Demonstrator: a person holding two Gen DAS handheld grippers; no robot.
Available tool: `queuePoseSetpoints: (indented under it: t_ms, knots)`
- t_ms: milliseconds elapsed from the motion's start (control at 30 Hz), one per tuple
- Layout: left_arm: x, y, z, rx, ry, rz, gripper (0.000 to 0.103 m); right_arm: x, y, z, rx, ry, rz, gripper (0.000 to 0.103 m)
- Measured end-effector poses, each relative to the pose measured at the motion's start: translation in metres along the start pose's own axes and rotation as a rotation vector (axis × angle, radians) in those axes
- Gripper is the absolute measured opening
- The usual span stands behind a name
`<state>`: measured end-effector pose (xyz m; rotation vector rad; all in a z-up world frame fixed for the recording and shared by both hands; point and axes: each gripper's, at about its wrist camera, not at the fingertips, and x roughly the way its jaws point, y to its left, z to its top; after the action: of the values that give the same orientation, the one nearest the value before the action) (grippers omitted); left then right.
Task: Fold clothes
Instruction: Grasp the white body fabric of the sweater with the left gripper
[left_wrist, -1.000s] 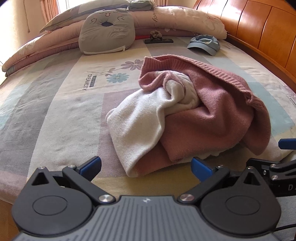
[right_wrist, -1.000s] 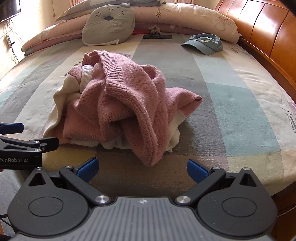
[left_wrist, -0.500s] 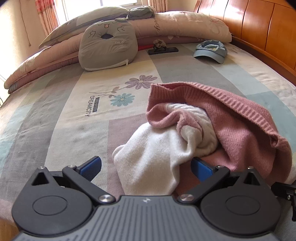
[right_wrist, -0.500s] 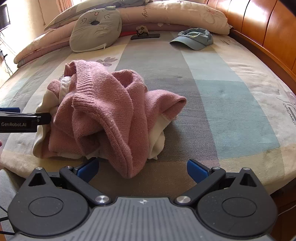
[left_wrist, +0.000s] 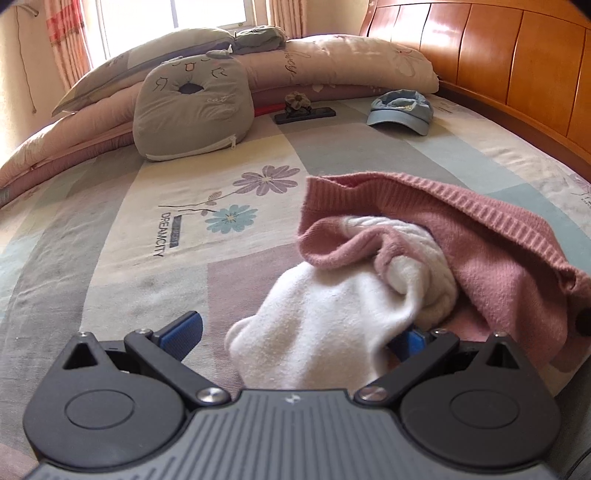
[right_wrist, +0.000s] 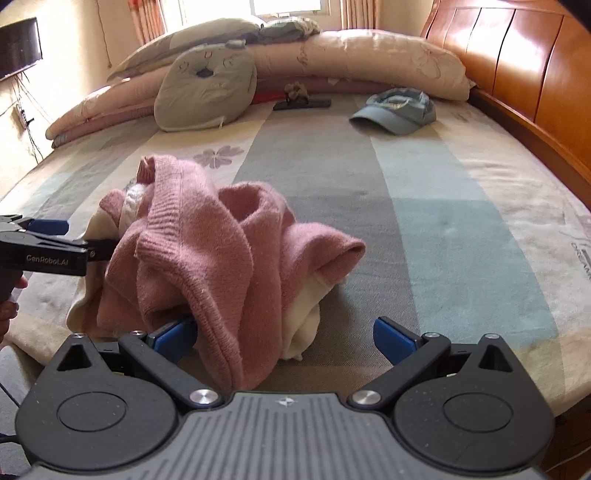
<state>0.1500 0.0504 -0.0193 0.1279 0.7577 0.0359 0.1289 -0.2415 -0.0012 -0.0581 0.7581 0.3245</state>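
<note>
Crumpled pink knit sweater (right_wrist: 207, 258) w/ white garment (left_wrist: 325, 332) tangled; our left tool (left_wrist: 295, 332) & right tool (right_wrist: 284, 334) apart, straddling cloth; we risk pinching both layers.

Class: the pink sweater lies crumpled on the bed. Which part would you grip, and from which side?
Probably the ribbed hem on top of the pink sweater, taken from the near bed edge. It stands up as a free, thick fold, clear of the white garment tangled beneath.
</note>
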Motion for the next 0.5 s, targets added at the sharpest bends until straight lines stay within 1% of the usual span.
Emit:
queuePoseSetpoints:
  t_ms: [67, 133, 167, 233, 300, 400, 500]
  knots:
    - [-0.001, 0.008, 0.001, -0.012, -0.004, 0.028, 0.102, 0.003, 0.002, 0.0, -0.089, -0.024, -0.035, 0.103]
    - [0.0, 0.013, 0.004, -0.034, 0.003, 0.024, 0.102, 0.005, 0.008, 0.0, -0.159, -0.032, -0.089, 0.103]
    - [0.001, 0.01, 0.006, -0.028, 0.007, 0.02, 0.102, 0.005, 0.011, 0.001, -0.173, -0.036, -0.087, 0.103]
    - [0.004, 0.002, 0.009, -0.003, 0.014, 0.01, 0.102, 0.004, 0.016, 0.005, -0.18, -0.04, -0.042, 0.103]
    - [0.007, -0.007, 0.011, 0.029, 0.015, 0.008, 0.102, 0.007, 0.024, 0.007, -0.197, -0.042, -0.026, 0.103]
    - [0.014, -0.015, 0.015, 0.069, -0.004, 0.045, 0.102, 0.011, 0.032, 0.006, -0.221, -0.031, -0.037, 0.102]
    - [0.016, -0.005, 0.017, 0.068, -0.013, 0.111, 0.103, 0.011, 0.029, 0.005, -0.215, -0.026, -0.062, 0.102]
